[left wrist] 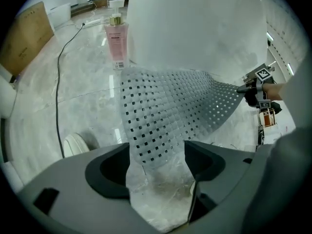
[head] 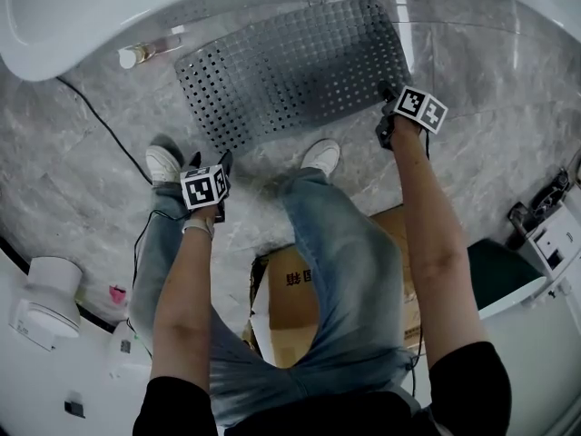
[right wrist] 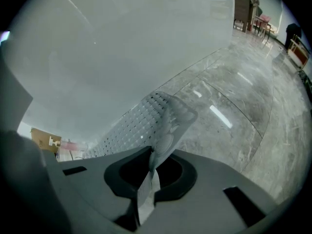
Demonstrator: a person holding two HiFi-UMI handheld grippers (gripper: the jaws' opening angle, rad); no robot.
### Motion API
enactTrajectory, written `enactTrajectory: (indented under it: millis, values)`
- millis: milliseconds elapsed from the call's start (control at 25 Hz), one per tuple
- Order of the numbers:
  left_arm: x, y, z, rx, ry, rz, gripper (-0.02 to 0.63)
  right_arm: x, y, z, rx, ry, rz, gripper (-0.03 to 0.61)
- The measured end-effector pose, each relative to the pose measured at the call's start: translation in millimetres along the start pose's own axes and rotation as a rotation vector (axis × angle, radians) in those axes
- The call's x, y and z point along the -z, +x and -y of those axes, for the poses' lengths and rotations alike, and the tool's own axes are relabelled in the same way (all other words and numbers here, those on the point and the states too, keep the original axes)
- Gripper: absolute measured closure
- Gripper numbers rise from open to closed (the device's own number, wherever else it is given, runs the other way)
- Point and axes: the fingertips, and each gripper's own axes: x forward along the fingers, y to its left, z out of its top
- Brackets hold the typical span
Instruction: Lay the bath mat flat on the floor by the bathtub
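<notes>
A grey perforated bath mat [head: 290, 71] lies on the marble floor against the white bathtub [head: 136, 7]. My left gripper [head: 214, 162] hovers at the mat's near left corner, open. In the left gripper view the mat [left wrist: 170, 111] reaches the gap between the spread jaws of the left gripper [left wrist: 157, 160], and no pad touches it. My right gripper [head: 388, 98] is shut on the mat's right edge. Seen from the right gripper view, that edge of the mat [right wrist: 141, 121] is lifted and pinched in the right gripper [right wrist: 151, 162], with the tub wall [right wrist: 97, 57] behind it.
A pink pump bottle [head: 145, 53] stands at the tub's foot, left of the mat. A black cable [head: 100, 121] runs over the floor on the left. The person's white shoes [head: 320, 157] stand just before the mat. A cardboard box [head: 290, 307] sits behind the legs.
</notes>
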Motion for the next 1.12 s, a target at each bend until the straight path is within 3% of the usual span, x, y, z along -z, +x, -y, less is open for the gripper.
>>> enactTrajectory:
  millis: [280,600,760,920,1000,1080,1120]
  values:
    - [-15,-12,-9,-0.014,0.016,0.053,0.259,-12,-9,7,-0.001,0.010,0.038,0.534]
    - [-27,-28,-5,-0.020,0.028,0.086,0.259,-42,-25,33,0.000,0.115,0.112,0.534]
    - [-25,-27,-2,-0.018,0.017,0.079,0.259,-37,-30,61,0.036,0.221,0.147,0.534]
    - [-23,-25,-7,-0.007,0.022,0.070,0.260,-18,-21,68,0.067,0.246,0.125,0.528]
    - [-25,-27,-5,0.000,0.033,0.073,0.259,-14,-21,70,0.080,0.270,0.110,0.507]
    - [-28,-28,-3,0.004,0.046,0.077,0.259,-11,-23,76,0.115,0.276,0.095,0.367]
    - [-30,-29,-2,0.007,0.051,0.078,0.259,-10,-25,80,0.146,0.262,0.090,0.357]
